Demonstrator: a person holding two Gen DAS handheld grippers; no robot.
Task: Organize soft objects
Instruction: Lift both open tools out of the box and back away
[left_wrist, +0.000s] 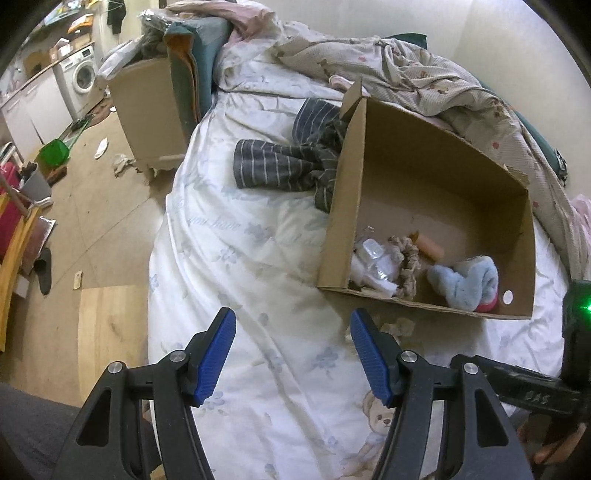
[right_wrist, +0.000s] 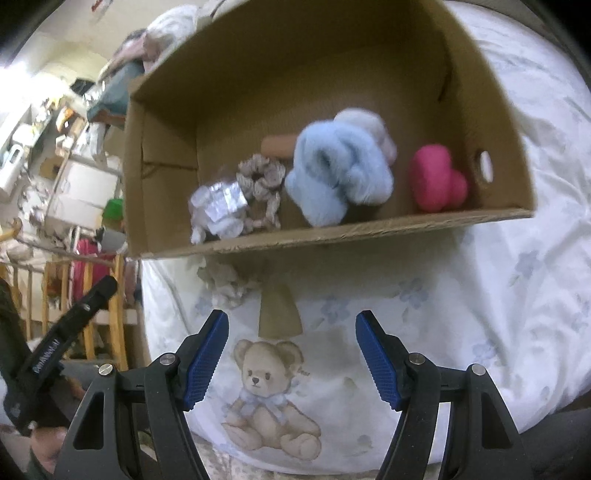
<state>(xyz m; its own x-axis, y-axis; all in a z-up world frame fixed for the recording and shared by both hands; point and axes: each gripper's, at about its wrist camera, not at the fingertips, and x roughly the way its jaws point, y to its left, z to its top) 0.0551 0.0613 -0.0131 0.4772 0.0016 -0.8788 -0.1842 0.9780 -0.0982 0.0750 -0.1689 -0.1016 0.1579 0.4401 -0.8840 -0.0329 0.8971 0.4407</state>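
**Light and picture quality, both wrist views**

Soft, even indoor light, moderately bright; no hard glare. White bedspread (left_wrist: 258, 258) reads clean and slightly cool. Left view sharp nearly throughout. Right view blurred: the cardboard box (right_wrist: 332, 229) and the blue plush (right_wrist: 332, 173) inside are smeared, room behind at left washed out and pale. Box walls shade their own interior; a faint shadow lies under the near rim. Strong fisheye bending at the edges, black vignette in corners. A green indicator light (left_wrist: 585, 307) glows at the right edge.

Matt cardboard box (right_wrist: 369, 229), fluffy blue fleece (right_wrist: 340, 177)
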